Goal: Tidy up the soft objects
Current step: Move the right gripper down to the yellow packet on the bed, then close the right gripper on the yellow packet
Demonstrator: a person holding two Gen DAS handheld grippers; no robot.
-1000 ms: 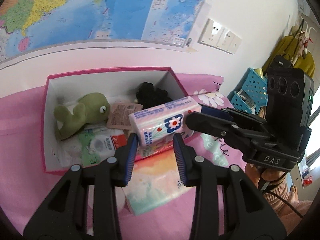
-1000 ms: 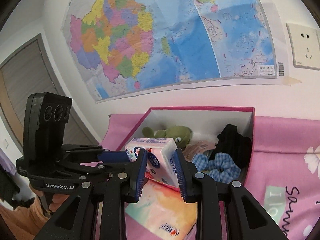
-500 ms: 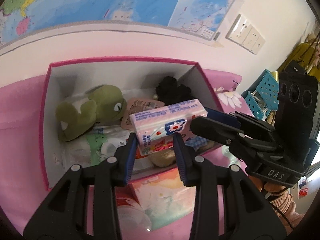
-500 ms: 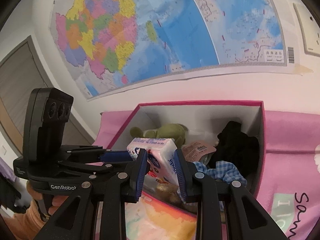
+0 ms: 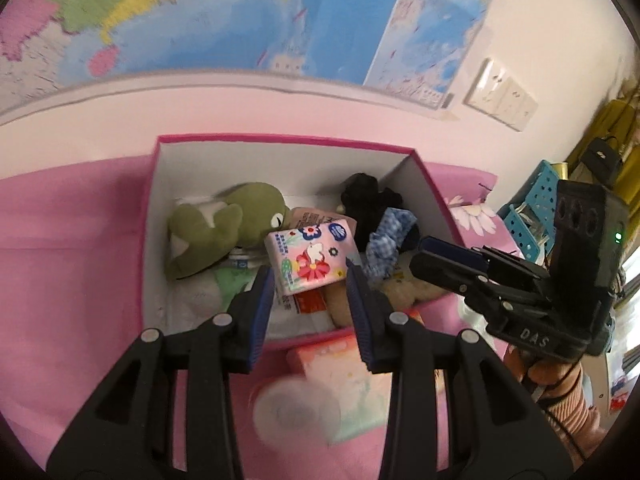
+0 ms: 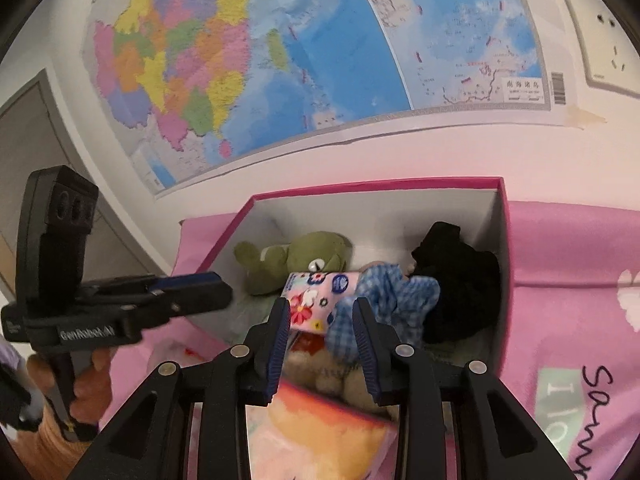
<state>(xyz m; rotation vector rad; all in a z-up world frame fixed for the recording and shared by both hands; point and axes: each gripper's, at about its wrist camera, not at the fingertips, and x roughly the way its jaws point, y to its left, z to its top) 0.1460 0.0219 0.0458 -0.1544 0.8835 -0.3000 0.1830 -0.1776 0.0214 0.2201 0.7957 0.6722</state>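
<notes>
Tissue pack, light and squashy, lies in the box; both the left gripper and the right gripper are spread; best pinched across its short sides.

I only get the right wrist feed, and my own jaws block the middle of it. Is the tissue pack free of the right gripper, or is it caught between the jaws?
Observer: It's free. In the left wrist view the right gripper is off to the side of the tissue pack, with a gap between them. The pack lies tilted on the pile inside the box.
Operator: Is the left gripper holding anything? I only see it side-on.
Observer: No. The left gripper has its jaws open and empty, above the box's near edge.
Operator: Is there anything to my right, outside the box?
Observer: Yes, blue perforated baskets stand beyond the box's right wall, out of your frame.
</notes>
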